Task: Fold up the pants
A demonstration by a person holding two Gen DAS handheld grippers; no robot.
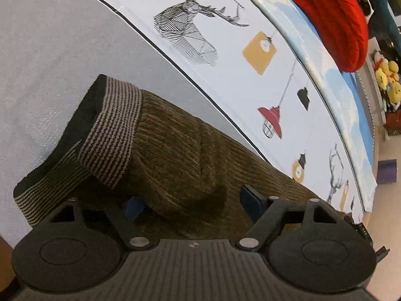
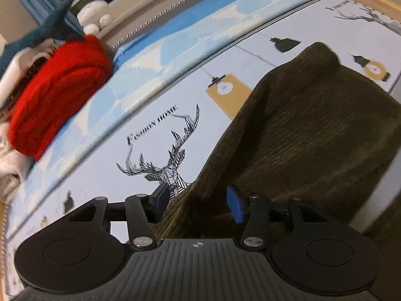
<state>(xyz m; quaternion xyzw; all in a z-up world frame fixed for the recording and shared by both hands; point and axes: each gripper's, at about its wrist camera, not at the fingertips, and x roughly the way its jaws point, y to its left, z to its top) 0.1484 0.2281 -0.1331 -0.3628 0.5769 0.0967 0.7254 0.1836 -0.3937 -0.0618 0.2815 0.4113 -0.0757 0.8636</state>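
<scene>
Left wrist view: the left tool (image 1: 193, 204) sits nearest, its blue-padded jaws spread wide and released, with the olive corduroy pants (image 1: 180, 150) bunched up between and over them. The striped waistband (image 1: 110, 130) folds back onto the grey sheet (image 1: 50, 50), beside a deer-printed cover (image 1: 225, 50).

Right wrist view: the right tool (image 2: 198, 202) is likewise released, jaws apart around a raised edge of the pants (image 2: 300, 130). The garment lies over the cover (image 2: 150, 150); a red blanket (image 2: 57, 95) rests beyond.
</scene>
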